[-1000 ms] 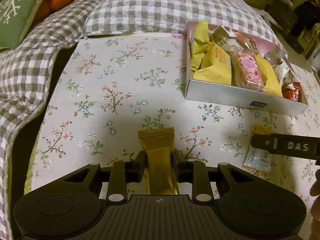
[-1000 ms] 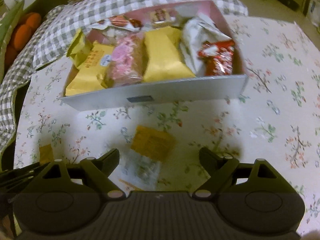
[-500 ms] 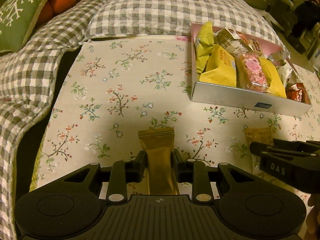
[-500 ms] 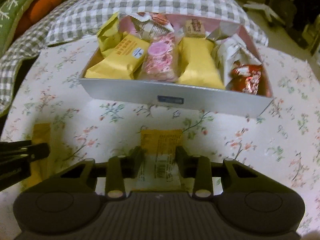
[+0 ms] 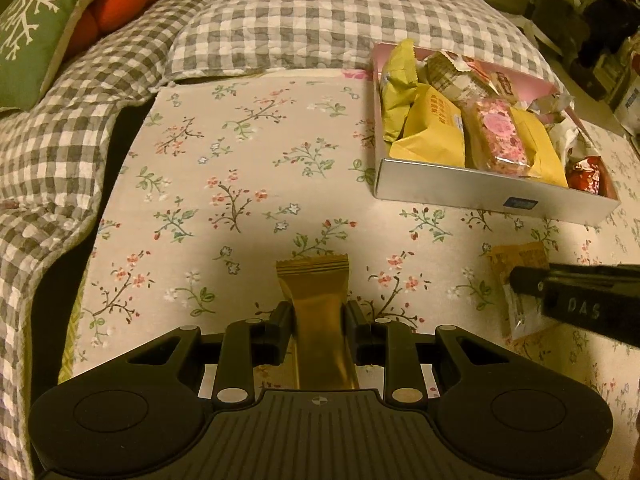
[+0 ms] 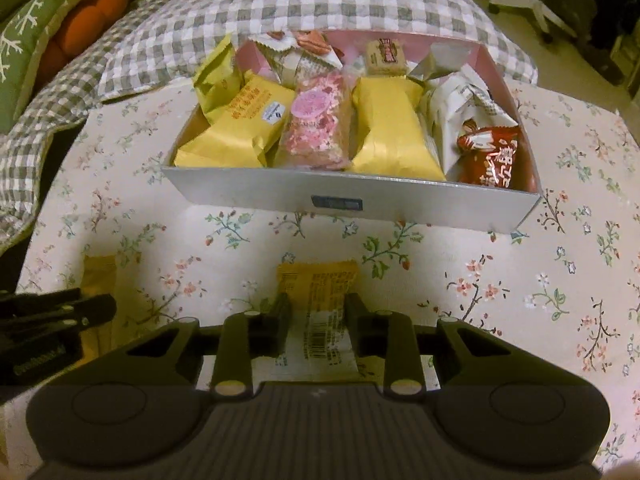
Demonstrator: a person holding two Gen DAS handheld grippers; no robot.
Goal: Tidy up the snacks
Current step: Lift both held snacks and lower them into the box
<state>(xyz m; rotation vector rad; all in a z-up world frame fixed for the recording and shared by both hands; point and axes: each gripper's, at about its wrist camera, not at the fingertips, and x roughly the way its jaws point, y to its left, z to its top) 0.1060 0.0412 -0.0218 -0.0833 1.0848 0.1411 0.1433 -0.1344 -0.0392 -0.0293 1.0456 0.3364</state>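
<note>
Two grippers are mine, and each one has a snack. Under everything is the flowery cloth (image 5: 240, 168) on the worktop, with a gray checked blanket (image 5: 320, 28) behind it and a green pillow (image 5: 28, 24) in the far left corner. The snack box (image 6: 352, 200) sits on the cloth, straight ahead of my right gripper. It is full of packets: yellow ones, a pink one (image 6: 316, 124) in the middle and a red one (image 6: 492, 156) at the right end. My left gripper (image 5: 319, 320) is squeezed tight on a gold packet (image 5: 318, 304), which sticks out forward over the cloth, well to the left of the box. My right gripper (image 6: 316, 316) is squeezed tight on a yellow and clear packet (image 6: 318, 300), just in front of the box.
</note>
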